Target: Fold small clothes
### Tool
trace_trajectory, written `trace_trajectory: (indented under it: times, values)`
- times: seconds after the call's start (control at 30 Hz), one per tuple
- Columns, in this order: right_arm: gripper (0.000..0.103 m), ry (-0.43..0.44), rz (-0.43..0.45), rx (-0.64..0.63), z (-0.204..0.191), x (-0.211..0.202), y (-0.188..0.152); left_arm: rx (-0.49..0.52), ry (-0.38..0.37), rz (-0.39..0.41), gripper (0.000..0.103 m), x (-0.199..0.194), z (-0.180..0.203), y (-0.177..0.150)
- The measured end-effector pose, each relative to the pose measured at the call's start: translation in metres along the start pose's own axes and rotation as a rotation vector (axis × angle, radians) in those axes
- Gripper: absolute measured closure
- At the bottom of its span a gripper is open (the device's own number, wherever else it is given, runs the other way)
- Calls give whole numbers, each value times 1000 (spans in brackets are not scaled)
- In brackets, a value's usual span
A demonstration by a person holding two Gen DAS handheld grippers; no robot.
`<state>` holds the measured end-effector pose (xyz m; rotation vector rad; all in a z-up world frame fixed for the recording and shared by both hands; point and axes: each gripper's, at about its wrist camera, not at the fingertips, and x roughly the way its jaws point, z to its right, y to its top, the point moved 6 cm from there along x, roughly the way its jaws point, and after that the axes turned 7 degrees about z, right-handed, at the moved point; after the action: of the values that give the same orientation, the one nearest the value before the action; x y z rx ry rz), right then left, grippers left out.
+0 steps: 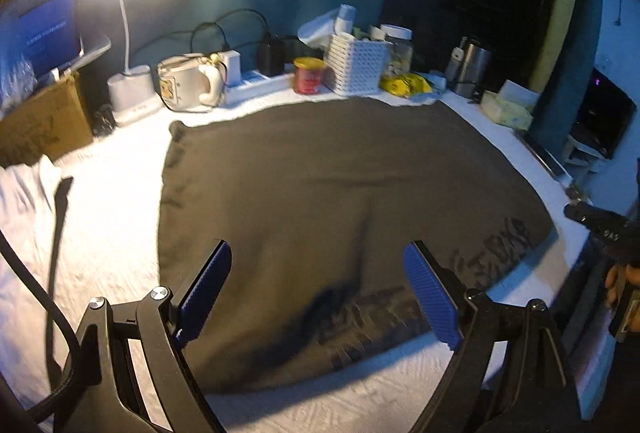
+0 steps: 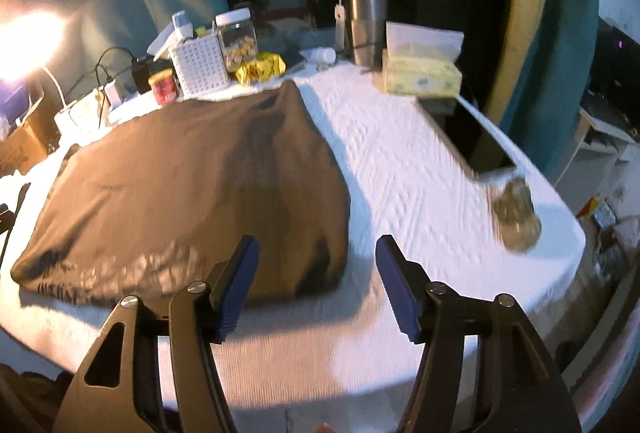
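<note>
The brown garment (image 1: 340,201) lies flat on the white quilted surface (image 2: 400,169), already doubled into a rough rectangle whose long axis runs across both views, with dark printed lettering along its near edge. The left hand-held gripper (image 1: 318,293) hangs directly over that near edge, jaws wide apart and holding nothing. The right hand-held gripper (image 2: 316,285) straddles the garment's near right corner, also spread wide and empty. Each hand is thus nearest its own end of the near edge, so a next fold probably starts there. The cloth looks soft, matte and limp, and the cover beneath is embossed and slightly bumpy. Clutter, including a white basket (image 2: 200,67), lines the far side.
</note>
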<state>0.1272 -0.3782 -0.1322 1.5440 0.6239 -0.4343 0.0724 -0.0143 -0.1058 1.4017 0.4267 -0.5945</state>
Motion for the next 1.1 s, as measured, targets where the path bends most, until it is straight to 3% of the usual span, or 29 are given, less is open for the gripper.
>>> trace_trajectory:
  times: [0.3,0.53,0.8,1.1]
  values:
    - [39,-8,-49,41,6,-11,-37,40,34,-13,15,-4,4,-19]
    - [38,59,-85,119,-5,-3,-57,52,27,-37,15,3,5,-25]
    - [21,160,-100,182,-34,14,-48,0,71,-42,15,13,-17,-15]
    - [21,159,-82,246,-52,49,-22,-53,125,-44,15,24,-50,-3]
